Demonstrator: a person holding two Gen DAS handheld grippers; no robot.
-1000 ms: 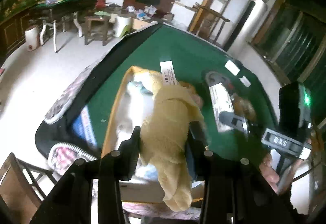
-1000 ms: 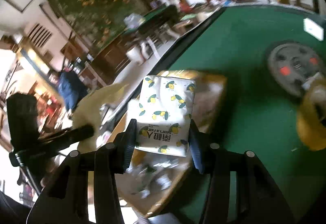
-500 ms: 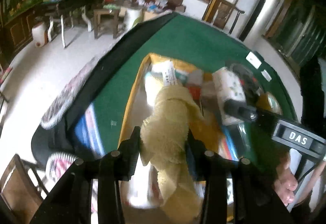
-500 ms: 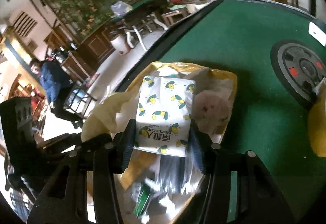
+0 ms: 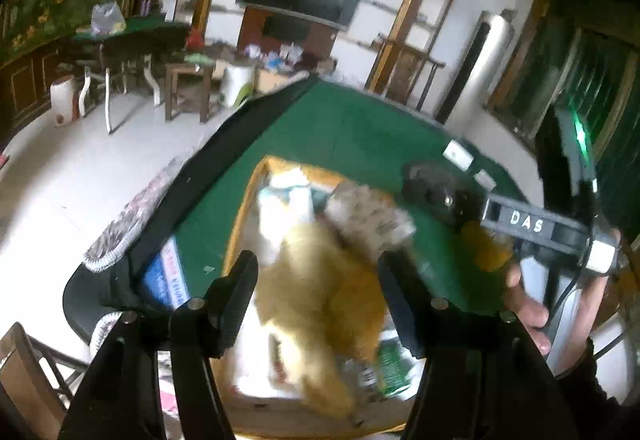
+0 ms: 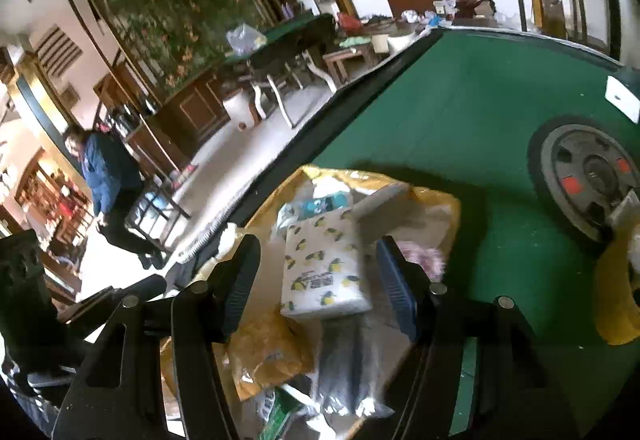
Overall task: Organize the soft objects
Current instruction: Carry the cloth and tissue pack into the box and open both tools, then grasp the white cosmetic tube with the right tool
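A yellow plush toy (image 5: 320, 304), blurred, hangs loose between the fingers of my left gripper (image 5: 318, 258), over the yellow open box (image 5: 240, 224) on the green table. The jaws are opening and a gap shows at the left finger (image 5: 240, 288). In the right wrist view a lemon-print tissue pack (image 6: 324, 268) lies in the box (image 6: 440, 200) between the fingers of my right gripper (image 6: 318, 242). Those jaws are opening too, with clear gaps on both sides of the pack. The box holds several other packets and soft things.
A dark round disc (image 6: 588, 176) and a white card (image 6: 622, 98) lie on the green felt right of the box. A yellow object (image 6: 616, 300) sits at the right edge. A person in blue (image 6: 104, 176) stands far left. The table's black edge (image 5: 176, 200) runs left of the box.
Both sets of jaws have spread apart. The plush toy has come free of the left pads and sags into the box. The tissue pack has dropped from the right pads into the box.
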